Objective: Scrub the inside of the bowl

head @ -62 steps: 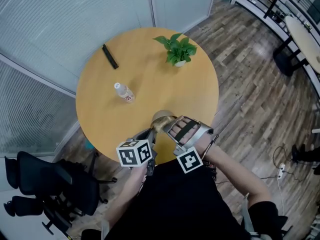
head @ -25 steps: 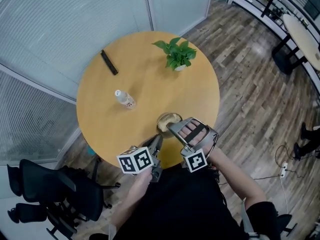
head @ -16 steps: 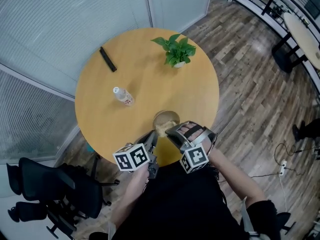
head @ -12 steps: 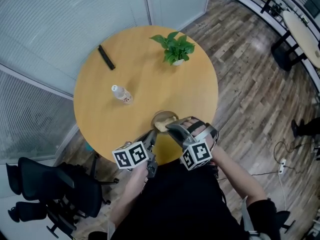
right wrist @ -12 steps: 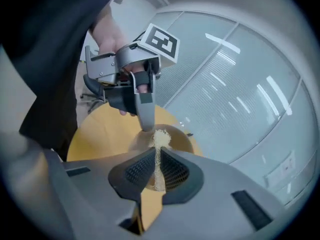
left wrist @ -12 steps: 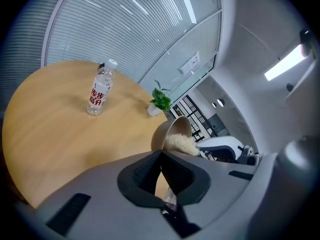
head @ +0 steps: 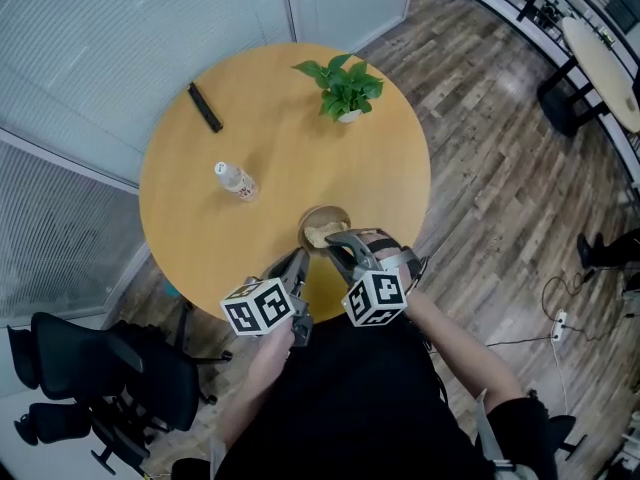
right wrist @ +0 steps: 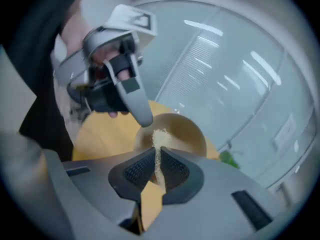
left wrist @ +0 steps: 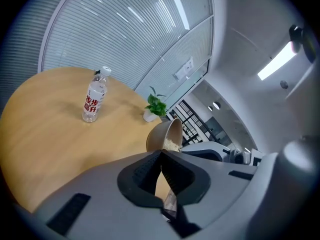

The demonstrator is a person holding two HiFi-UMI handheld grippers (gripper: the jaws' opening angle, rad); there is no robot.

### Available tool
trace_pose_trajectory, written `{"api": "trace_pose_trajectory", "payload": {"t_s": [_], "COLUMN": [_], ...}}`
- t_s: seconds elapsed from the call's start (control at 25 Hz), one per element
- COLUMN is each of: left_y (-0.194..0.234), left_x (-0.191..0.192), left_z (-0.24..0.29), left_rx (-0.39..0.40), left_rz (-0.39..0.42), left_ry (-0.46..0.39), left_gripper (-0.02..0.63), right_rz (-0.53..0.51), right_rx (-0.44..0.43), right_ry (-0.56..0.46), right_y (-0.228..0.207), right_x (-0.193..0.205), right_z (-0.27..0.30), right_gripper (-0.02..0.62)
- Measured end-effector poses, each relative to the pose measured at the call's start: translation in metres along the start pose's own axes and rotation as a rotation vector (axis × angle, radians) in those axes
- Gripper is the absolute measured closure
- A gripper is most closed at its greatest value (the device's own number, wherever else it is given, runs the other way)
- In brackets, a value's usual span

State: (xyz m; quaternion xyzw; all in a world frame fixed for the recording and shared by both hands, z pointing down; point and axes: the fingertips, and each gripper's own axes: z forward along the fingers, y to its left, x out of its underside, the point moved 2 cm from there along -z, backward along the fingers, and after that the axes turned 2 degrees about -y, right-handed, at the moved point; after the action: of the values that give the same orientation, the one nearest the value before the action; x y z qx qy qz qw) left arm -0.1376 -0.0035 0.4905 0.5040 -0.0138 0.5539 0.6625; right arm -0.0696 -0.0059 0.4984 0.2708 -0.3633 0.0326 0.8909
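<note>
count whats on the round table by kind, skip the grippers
bowl: 1
scrub pad: 1
water bottle: 1
potted plant: 1
black bar: 1
total: 5

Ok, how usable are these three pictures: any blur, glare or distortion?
Head view: sharp and evenly lit, with wide-angle bending towards the edges; the round table reads clearly. Left gripper view: heavy fisheye with dark corners, the ceiling light strip blown out, the water bottle label crisp. Right gripper view: softest; the left gripper, bowl and scrub pad look blurred, with light streaks on the glass wall.
</note>
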Motion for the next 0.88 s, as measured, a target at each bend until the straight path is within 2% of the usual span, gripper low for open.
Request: {"api": "trace_pose_trajectory", "payload": {"t_s": [0.08,0.2,0.32,0.44,0.52,0.56,0.6,0.64,0.76,0.88], "left_y": [0.000,-0.003,-0.006,-0.007,-0.007,-0.007,-0.007,-0.008,-0.012,-0.014], "left_x": [0.002,0.008,0.013,0.015,0.015,0.014,0.013,0.012,0.013,0.022], "left_z": [0.002,0.005,0.007,0.008,0.007,0.007,0.006,0.006,0.005,0.002], "left_rx": [-0.003,-0.001,-0.012,-0.033,-0.045,-0.050,-0.055,-0.060,-0.068,-0.047], "left_rz": [0.008,0.035,0.083,0.133,0.162,0.179,0.199,0.222,0.288,0.295], "left_ry": [0.007,0.023,0.033,0.027,0.021,0.021,0.023,0.029,0.053,0.090], "left_gripper": [0.592,0.592,0.592,0.592,0.592,0.592,0.592,0.592,0.592,0.591], "right_rz": [0.348,0.820,1.225,1.617,1.801,1.836,1.824,1.768,1.467,1.174], "right_rx": [-0.105,-0.179,-0.211,-0.221,-0.214,-0.212,-0.213,-0.216,-0.222,-0.232], "right_ry": [-0.042,-0.108,-0.188,-0.328,-0.422,-0.450,-0.464,-0.461,-0.396,-0.313], "right_y": [0.008,0.007,-0.004,-0.028,-0.042,-0.047,-0.049,-0.048,-0.037,-0.026], "right_x": [0.001,0.004,0.005,0.005,0.008,0.008,0.007,0.003,-0.009,-0.013], "right_z": [0.001,0.001,0.001,-0.004,-0.012,-0.015,-0.016,-0.017,-0.015,-0.014], "right_gripper": [0.558,0.558,0.558,0.558,0.558,0.558,0.558,0.558,0.558,0.558]}}
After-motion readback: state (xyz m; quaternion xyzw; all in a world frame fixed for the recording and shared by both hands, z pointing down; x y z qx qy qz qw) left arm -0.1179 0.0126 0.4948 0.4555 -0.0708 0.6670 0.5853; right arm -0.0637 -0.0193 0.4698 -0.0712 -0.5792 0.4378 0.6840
